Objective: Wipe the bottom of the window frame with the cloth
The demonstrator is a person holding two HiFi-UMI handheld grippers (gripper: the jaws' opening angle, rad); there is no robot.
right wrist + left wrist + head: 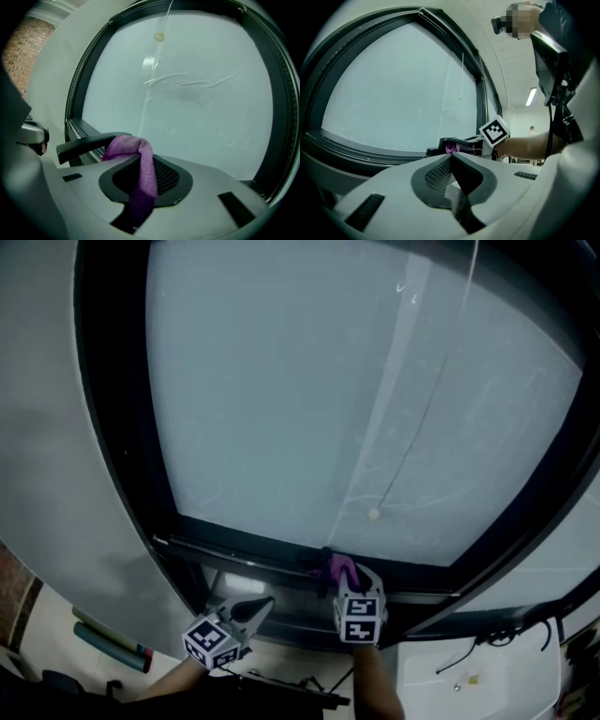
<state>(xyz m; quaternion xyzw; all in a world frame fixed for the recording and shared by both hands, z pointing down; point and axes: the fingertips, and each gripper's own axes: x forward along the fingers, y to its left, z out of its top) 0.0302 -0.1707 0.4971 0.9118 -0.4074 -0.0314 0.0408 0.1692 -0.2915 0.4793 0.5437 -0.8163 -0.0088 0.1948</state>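
A wide window fills the space ahead of you: pale, cloudy glass [309, 390] set in a dark window frame [253, 554]. There is grey wall on the left and a patch of brick [18, 51] at the far upper left in the right gripper view. A thin pull cord hangs down the pane and ends in a small bead [374, 514], which sits above and just beyond your right gripper [337, 576].

That right gripper is up at the bottom rail of the frame, and its jaws are pinching the purple cloth [140, 164]. The cloth runs up between the two pads. It bunches past the tips and folds over to the left of them, where it touches the end of a dark handle [89, 143] that lies along the rail. In the head view the cloth shows as a small purple tuft at the tip of the tool, right on the lower rail.

Your left gripper [262, 604] is to the left of the right one and further back from the rail, below it and not touching it. Its jaws are pressed together with nothing between them. Looking along it, the right gripper's marker cube [494, 131] is ahead and to the right, with the purple tuft just left of that cube against the frame.
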